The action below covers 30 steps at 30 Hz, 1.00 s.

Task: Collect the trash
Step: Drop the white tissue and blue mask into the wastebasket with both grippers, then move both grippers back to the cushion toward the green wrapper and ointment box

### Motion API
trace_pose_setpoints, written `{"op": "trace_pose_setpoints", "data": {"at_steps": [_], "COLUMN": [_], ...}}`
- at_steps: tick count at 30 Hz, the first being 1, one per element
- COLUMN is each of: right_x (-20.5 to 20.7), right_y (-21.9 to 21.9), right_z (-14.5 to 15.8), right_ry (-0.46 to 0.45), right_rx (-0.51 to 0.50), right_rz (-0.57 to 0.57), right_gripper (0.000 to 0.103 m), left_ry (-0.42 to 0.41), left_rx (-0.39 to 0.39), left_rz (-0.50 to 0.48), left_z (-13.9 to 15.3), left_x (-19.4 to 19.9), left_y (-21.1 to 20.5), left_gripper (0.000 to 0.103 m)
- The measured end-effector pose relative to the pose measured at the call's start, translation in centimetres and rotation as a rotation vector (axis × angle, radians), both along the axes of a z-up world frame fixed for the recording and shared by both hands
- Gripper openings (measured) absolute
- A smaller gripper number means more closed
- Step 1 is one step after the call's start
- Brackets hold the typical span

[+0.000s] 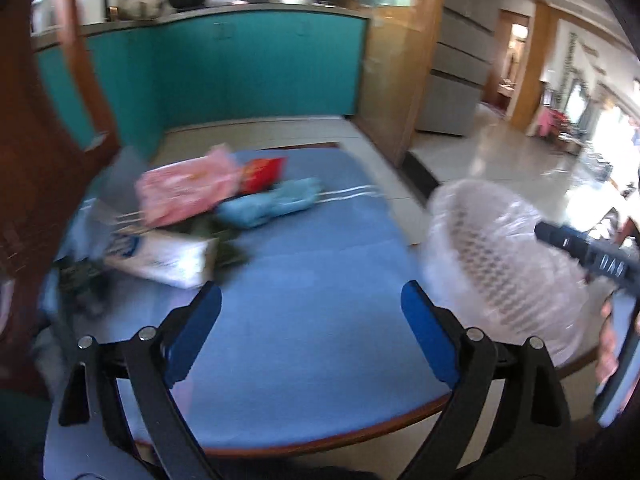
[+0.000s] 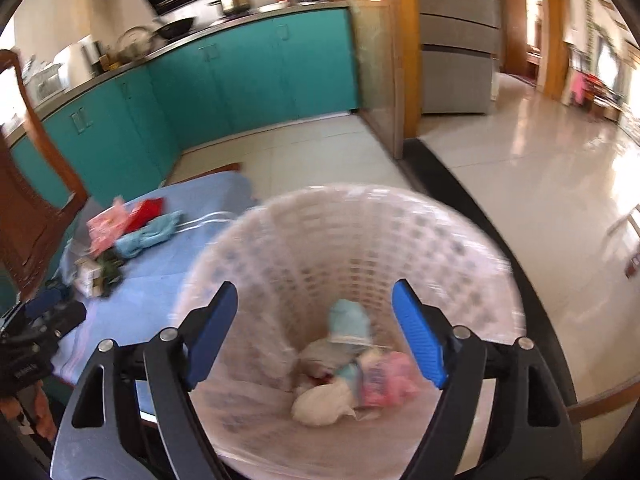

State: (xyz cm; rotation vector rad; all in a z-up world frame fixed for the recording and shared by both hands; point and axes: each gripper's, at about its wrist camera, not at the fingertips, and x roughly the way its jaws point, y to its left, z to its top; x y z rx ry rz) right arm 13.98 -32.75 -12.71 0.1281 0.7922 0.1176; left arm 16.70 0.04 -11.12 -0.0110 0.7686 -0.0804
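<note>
Left tongs spread wide with nothing between the blue pads, hanging over the bare middle of the tabletop covered with a blue cloth. Right tongs spread wide too, empty, held just above the mouth of the round white plastic basket with a perforated wall. In the left wrist view, the same basket seen at the right edge of the tabletop, with the dark body of the right tongs touching or overlapping its rim; cannot tell which because of blur.

Inside the basket, at the bottom: a light blue crumpled wrapper, a pink packet and a white crumpled paper lump, all lying close together.

Still on the tabletop, at the far left side, a loose pile of trash: a pink printed plastic packet, a red snack bag just behind it, a light blue folded wrapper beside these, a white carton with blue print nearer, and some dark green crumpled material under and beside the carton. Pile well apart from the basket.

Behind the tabletop, a row of teal kitchen cabinets.
</note>
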Motion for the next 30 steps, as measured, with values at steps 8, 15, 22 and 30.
{"op": "trace_pose_setpoints", "data": {"at_steps": [8,15,22,30], "right_x": [2.6,2.6,2.3,2.5], "right_y": [15.2,30.4,36.6,37.3], "right_z": [0.3,-0.8,-2.0,-3.1], "right_ry": [-0.027,-0.024,-0.045,-0.024], "right_rx": [0.039,0.068,0.012,-0.013], "right_rz": [0.383,0.712,0.772,0.780], "right_gripper": [0.078,0.078,0.078,0.078], "left_ry": [0.029,0.011,-0.004,-0.013], "left_rx": [0.103,0.082,0.051,0.020], "left_rz": [0.222,0.345,0.348,0.322], "left_z": [-0.4,0.5,0.7,0.7], "left_x": [-5.2,-10.3,-12.8,-13.3], "left_y": [8.2,13.0,14.5,14.9], "left_gripper": [0.094,0.095,0.095,0.095]}}
